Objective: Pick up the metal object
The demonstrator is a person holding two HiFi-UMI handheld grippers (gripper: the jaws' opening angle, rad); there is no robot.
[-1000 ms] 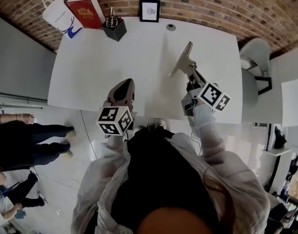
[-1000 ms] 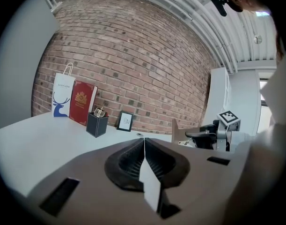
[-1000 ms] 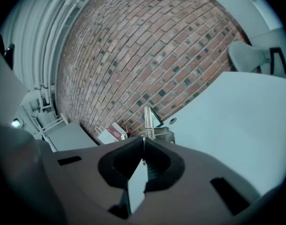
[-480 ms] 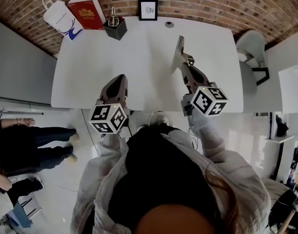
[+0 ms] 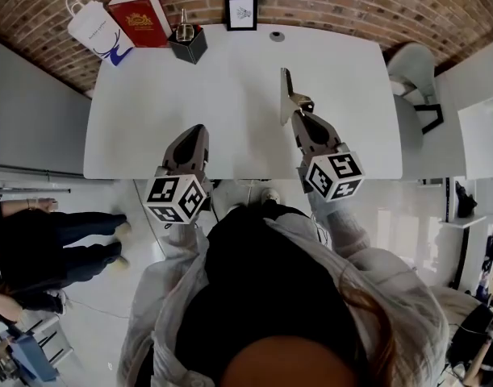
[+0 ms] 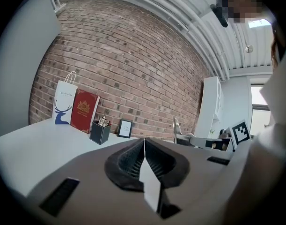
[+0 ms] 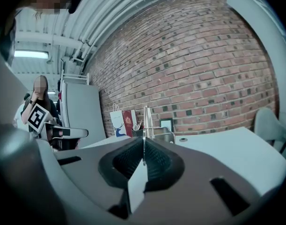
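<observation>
The metal object [image 5: 286, 95], a thin flat plate with a small bracket at its base, is held above the white table [image 5: 149, 119], right of centre. My right gripper [image 5: 298, 114] is shut on its lower end, and the plate stands edge-on. In the right gripper view the plate [image 7: 146, 118] rises straight from the closed jaws of my right gripper [image 7: 143, 145]. My left gripper [image 5: 196, 130] hovers over the table's near edge at the left. The left gripper [image 6: 144, 143] has its jaws closed together with nothing in them. From there the plate [image 6: 175, 127] shows far right.
Along the table's far edge stand a white paper bag [image 5: 91, 27], a red book [image 5: 141, 18], a black pen holder [image 5: 188, 43] and a small framed picture [image 5: 241, 13]. A grey chair [image 5: 411, 87] stands at the right end. People stand on the floor at the left [image 5: 52, 232].
My right gripper has rolled and shifted left, so the metal plate went from leaning right to standing edge-on. The left gripper has drifted slightly left and nearer.
</observation>
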